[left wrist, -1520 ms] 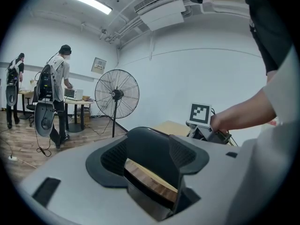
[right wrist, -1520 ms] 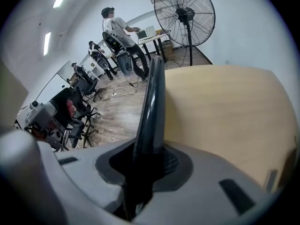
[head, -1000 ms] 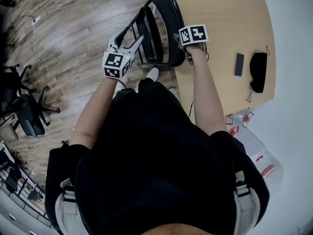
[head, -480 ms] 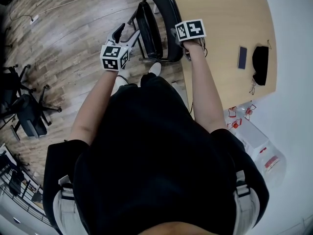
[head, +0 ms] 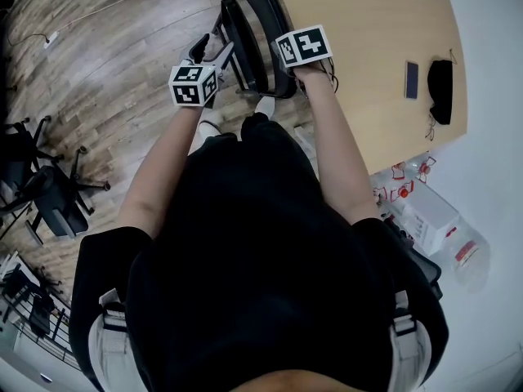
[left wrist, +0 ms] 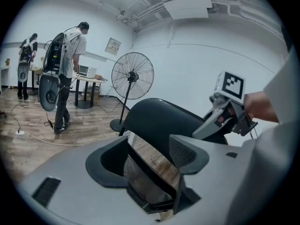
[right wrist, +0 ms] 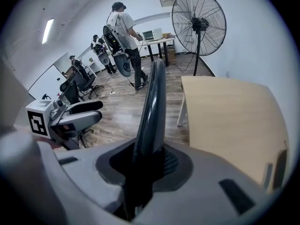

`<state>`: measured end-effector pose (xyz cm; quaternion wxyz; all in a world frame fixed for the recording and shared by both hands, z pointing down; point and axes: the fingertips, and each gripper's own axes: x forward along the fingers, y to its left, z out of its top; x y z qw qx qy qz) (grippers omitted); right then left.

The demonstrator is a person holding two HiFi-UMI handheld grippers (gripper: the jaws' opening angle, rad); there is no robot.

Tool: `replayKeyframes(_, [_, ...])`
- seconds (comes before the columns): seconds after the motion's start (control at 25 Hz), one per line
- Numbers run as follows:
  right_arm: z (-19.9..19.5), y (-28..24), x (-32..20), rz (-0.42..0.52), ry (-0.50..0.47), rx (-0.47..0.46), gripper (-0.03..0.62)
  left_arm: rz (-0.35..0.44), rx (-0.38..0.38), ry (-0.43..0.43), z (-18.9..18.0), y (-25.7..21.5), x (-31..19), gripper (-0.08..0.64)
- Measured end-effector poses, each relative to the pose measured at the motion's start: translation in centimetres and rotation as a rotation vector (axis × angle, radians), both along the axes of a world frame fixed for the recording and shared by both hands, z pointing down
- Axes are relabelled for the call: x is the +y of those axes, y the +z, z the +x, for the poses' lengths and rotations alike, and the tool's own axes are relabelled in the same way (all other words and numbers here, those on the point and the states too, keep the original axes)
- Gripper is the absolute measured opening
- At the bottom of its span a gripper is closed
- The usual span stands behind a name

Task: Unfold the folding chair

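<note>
One folding chair (right wrist: 154, 102) in right tool (right wrist: 149, 168); bin (head: 433, 223) contents perhaps packets.

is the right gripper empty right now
No, the right gripper is clamped on the thin edge of the black folding chair's curved plastic backrest.

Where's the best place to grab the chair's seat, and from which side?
Probably its free thin edge, coming from the side away from the table. The seat stands folded up beside the backrest, which the right gripper clamps, so only that edge sticks out; it sits between the open jaws of the left gripper.
</note>
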<state>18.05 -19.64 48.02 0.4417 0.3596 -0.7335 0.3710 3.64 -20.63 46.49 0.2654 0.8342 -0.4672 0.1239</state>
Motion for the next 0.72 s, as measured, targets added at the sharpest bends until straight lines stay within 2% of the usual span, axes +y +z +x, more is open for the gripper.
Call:
replayKeyframes(0.4, [-4.0,-0.6,1.4,0.035,-0.016,0.032,0.089,-0.111,-0.002,-0.053,-1.4,5.4,-2.9,0.270])
replayKeyframes(0.56, [-5.3,-0.7,1.8,0.044,-0.021,0.043,0.091,-0.201,0.008,-0.092,-1.3,8.7,-4.0,0.270])
replayKeyframes(0.72, [-6.3,-0.9,2.0,0.054,-0.025,0.051,0.091,-0.304,0.013,-0.172,-1.9,12.1,-5.1,0.277])
